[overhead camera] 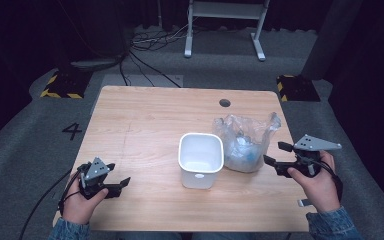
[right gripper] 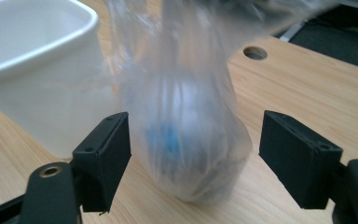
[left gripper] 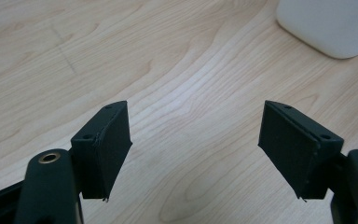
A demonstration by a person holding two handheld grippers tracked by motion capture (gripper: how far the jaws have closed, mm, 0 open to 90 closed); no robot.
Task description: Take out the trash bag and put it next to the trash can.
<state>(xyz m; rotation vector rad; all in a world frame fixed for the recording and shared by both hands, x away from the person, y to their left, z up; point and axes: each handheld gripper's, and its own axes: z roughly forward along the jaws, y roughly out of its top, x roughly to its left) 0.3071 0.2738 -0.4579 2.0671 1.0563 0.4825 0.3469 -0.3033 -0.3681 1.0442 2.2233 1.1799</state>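
The left gripper (overhead camera: 122,183) rests low at the table's (overhead camera: 145,115) near-left corner, its jaws spread wide over bare wood with nothing between them; it seems parked out of the way. In the middle stands the white tub (overhead camera: 201,160), upright and open-topped, likely ready to take something. Just right of it, touching or nearly so, sits the clear bag (overhead camera: 245,142) with blue and white contents. The right gripper (overhead camera: 276,154) points at the bag, jaws wide on either side, not pressing it.
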